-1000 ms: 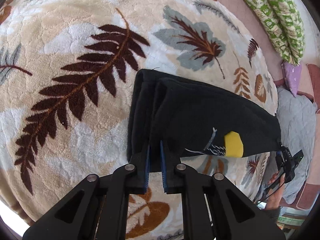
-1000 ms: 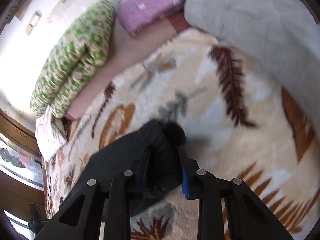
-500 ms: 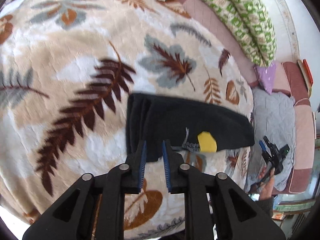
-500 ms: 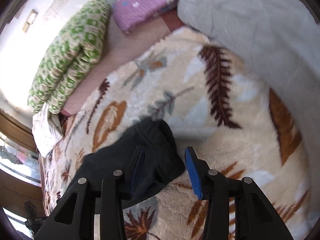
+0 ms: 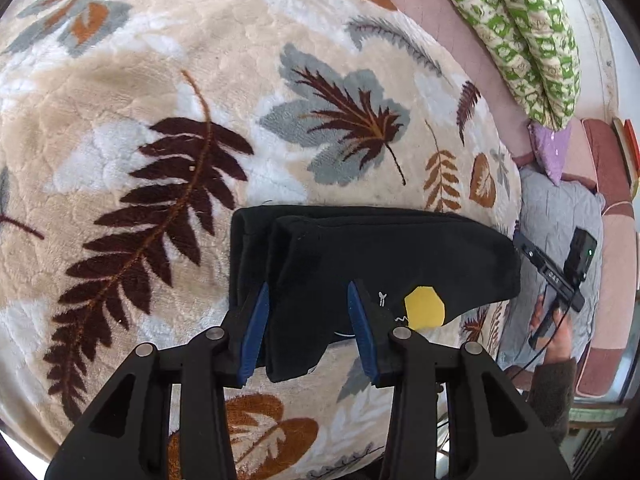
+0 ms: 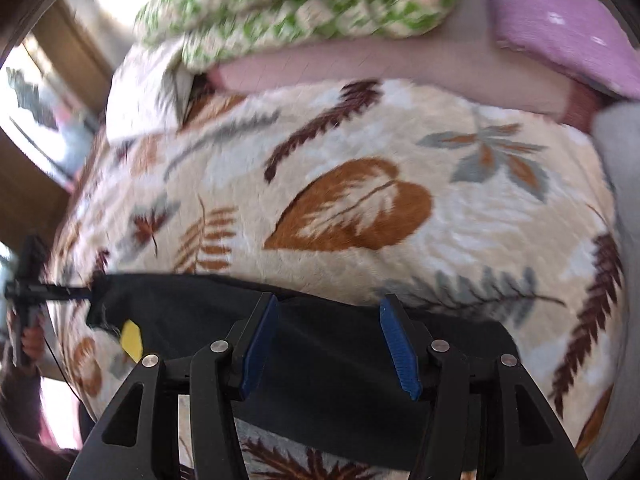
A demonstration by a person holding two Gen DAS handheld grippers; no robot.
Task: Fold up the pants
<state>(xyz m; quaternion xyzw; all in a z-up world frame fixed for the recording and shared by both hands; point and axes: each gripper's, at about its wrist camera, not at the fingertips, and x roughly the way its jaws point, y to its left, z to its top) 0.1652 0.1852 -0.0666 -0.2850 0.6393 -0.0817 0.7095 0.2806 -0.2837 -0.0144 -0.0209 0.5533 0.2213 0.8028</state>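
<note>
Right gripper [image 6: 328, 344] swung; pants [image 5: 380, 256] crosswise

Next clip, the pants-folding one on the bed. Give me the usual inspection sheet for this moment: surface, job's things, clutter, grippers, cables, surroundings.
Surface: leaf-patterned plush blanket spread over a bed.
Job's things: black pants lying folded in a flat band on the blanket; yellow patch facing up near one end.
Clutter: nothing seen on the blanket besides the pants.
Grippers: left gripper and right gripper both open over the pants, pads not pressing the cloth; the jaws of both have just been opening.
Cables: thin dark cable hanging by the hand with the right gripper, at the bed edge.
Surroundings: green patterned quilt, purple pillow, grey cover; right view is motion-blurred.
</note>
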